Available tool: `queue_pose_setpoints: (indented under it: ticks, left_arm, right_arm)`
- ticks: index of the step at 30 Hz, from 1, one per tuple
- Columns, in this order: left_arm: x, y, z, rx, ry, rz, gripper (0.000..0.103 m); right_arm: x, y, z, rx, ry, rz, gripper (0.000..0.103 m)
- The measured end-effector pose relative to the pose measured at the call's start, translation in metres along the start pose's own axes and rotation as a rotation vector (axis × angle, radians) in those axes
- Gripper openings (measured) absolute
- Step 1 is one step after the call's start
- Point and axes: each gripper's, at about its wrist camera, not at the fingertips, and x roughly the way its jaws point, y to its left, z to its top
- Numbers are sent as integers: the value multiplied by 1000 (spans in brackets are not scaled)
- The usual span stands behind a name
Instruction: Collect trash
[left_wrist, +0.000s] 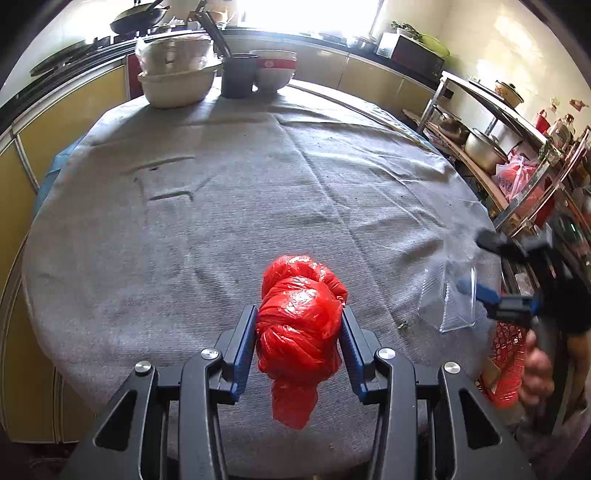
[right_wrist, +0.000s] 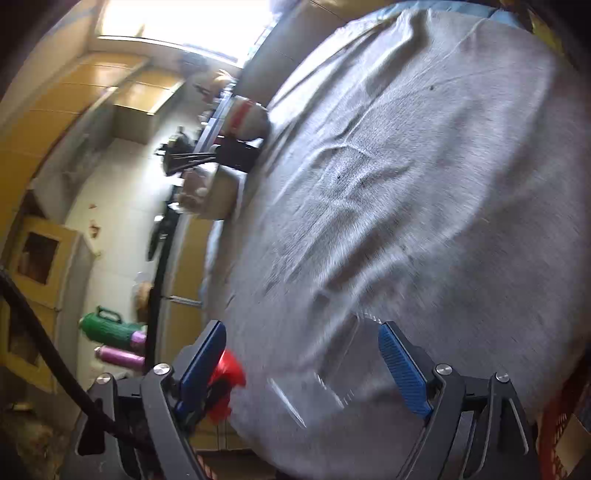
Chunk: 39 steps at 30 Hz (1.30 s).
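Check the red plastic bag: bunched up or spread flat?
Bunched up: the red plastic bag is a knotted wad squeezed between the left gripper's fingers above the grey tablecloth.

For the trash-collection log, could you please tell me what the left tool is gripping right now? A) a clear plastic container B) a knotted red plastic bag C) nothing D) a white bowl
B: the left tool has its blue fingers pressed against both sides of the knotted red plastic bag.

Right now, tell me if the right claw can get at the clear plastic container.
Probably yes. The right claw is open with the clear plastic container lying between its fingers on the grey tablecloth; nothing blocks it.
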Motion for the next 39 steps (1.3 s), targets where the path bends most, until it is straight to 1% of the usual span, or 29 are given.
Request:
queue_pose_setpoints:
  ticks: [1,2,3,5,8,11,12,13,14,15,19,20,23,29,32,39]
  left_arm:
    - [-1,2,0,-7,-2,1,45]
    - [-2,5,-1,-15,-3,1,45]
    - [-2,6,-1,-20,-2,1,45]
    - [-4,8,-2,-25,-5,2,45]
    - [-4,10,-2,-30,-7,-2,45]
    - [-5,11,-2,-30,-9,-4,45]
    - [-5,11,-2,-32,-11,-6,45]
    - [-7,11,-2,-33,-13,-9,45]
    - [-8,12,-2,-33,-15,-9,45]
    - [-9,12,-2,-32,-19,-8,45]
    - [-14,12,-2,-35,-30,-12,45]
    - [-15,10,-1,-30,-32,-11,45]
    - [-16,2,0,-9,-36,-16,45]
    - [-19,-29,7,61,-44,-20,45]
    - [-19,-49,12,110,-50,-18,45]
    - [-17,-98,24,219,-60,-22,45]
  right_arm:
    - [6,5,4,-2,8,-26,87]
    - [15,12,7,-15,16,-76,87]
    - [21,19,9,-30,21,-106,87]
    - [31,33,7,-78,29,-178,87]
    - [42,53,-5,-196,30,-344,87]
    - [54,68,-23,-337,17,-477,85]
    - [58,71,-29,-391,19,-528,69]
    - [61,73,-33,-430,25,-555,60]
    - [61,75,-37,-469,14,-578,55]
    - [56,73,-38,-475,6,-576,55]
    - [31,61,-37,-432,-25,-472,55]
    - [24,57,-36,-424,-36,-459,55]
    - [3,52,-36,-419,-90,-414,55]
    - [-51,37,-40,-406,-192,-380,55]
    - [-71,25,-37,-388,-238,-366,55]
    - [-116,5,-37,-360,-326,-366,55]
